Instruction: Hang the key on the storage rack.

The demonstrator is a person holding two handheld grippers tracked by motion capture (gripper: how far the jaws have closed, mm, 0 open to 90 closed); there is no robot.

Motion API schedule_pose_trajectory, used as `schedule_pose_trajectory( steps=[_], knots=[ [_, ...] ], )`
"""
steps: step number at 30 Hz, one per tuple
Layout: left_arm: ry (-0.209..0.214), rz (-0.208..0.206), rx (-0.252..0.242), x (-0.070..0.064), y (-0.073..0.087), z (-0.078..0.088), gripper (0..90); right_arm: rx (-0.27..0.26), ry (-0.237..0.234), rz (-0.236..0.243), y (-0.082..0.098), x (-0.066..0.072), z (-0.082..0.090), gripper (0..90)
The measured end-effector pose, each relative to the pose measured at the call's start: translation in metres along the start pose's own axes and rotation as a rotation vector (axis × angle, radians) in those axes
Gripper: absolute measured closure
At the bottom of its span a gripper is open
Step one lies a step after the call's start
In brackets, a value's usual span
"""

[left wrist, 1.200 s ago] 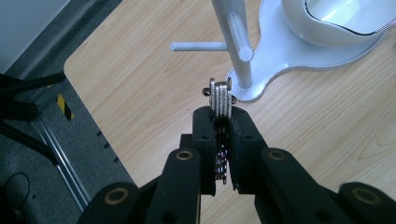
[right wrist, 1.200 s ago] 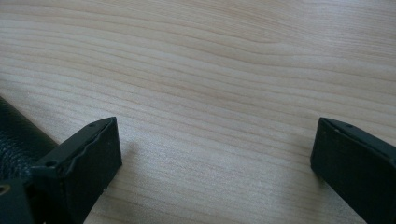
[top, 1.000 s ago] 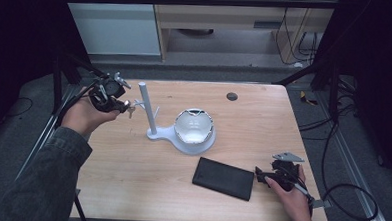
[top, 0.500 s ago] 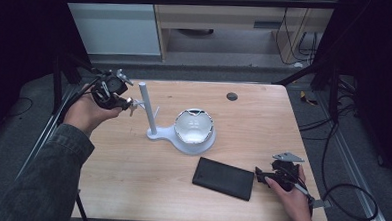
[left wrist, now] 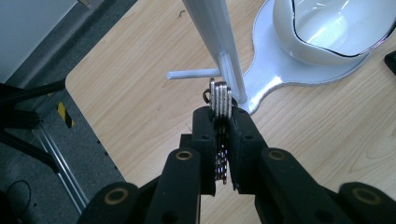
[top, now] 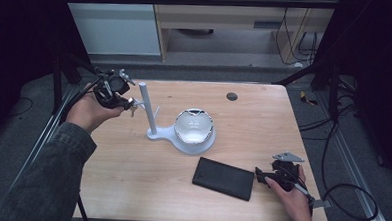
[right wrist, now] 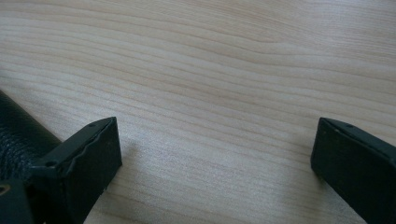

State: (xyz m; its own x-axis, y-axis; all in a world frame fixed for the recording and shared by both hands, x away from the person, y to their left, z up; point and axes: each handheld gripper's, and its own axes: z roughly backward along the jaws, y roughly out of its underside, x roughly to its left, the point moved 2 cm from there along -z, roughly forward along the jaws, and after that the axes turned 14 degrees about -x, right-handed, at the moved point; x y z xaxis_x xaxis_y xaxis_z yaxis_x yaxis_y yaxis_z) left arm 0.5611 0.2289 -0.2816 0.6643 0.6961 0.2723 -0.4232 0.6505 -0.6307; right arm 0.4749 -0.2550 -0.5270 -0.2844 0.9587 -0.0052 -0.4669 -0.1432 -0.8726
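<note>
My left gripper [left wrist: 221, 116] [top: 129, 103] is shut on a bunch of silver keys [left wrist: 220, 98], held just short of the thin side peg [left wrist: 191, 73] on the white stand's upright post [left wrist: 210, 32] [top: 147, 108]. The stand's flat base carries a white bowl [top: 194, 126] [left wrist: 331, 28]. Near the front right corner, my right gripper [top: 259, 176] [right wrist: 215, 154] rests low over the wood, open, with bare table between its jaws. A black wallet [top: 223, 178] [right wrist: 18, 135] lies just beside its left jaw.
A small dark round disc [top: 231, 96] sits near the table's far edge. The wooden table [top: 130, 187] has bare surface at the front left. Dark frame legs and cables stand around the table; a cable [top: 350, 197] trails off the right side.
</note>
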Motion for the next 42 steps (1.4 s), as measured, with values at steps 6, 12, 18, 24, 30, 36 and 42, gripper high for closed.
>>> schedule_pose_trajectory(
  steps=[6,12,18,24,30,36,42],
  knots=[
    [0.006,-0.008,-0.006,0.0003,-0.0022,0.0038,82.1,0.001,-0.001,0.002,0.0001,-0.0001,0.0001,2.1],
    [0.009,-0.007,-0.008,-0.0022,-0.0047,0.0029,82.1,0.001,-0.001,0.003,0.0001,-0.0001,0.0001,2.1],
    [0.002,-0.002,-0.003,0.0001,-0.0055,0.0008,82.0,0.001,-0.002,0.003,0.0001,-0.0001,0.0002,2.1],
    [0.007,-0.009,0.000,0.0007,-0.0073,0.0002,82.0,0.001,-0.003,0.005,0.0002,-0.0002,0.0002,2.1],
    [0.013,-0.010,0.011,0.0008,-0.0085,-0.0004,81.9,0.001,-0.003,0.005,0.0001,-0.0002,0.0002,2.1],
    [0.023,-0.018,0.029,0.0018,-0.0082,-0.0018,81.8,0.000,-0.002,0.006,0.0001,-0.0003,0.0002,2.1],
    [0.020,-0.032,0.026,0.0006,-0.0099,-0.0015,81.7,0.001,-0.003,0.006,0.0002,-0.0002,0.0002,2.1]
  ],
)
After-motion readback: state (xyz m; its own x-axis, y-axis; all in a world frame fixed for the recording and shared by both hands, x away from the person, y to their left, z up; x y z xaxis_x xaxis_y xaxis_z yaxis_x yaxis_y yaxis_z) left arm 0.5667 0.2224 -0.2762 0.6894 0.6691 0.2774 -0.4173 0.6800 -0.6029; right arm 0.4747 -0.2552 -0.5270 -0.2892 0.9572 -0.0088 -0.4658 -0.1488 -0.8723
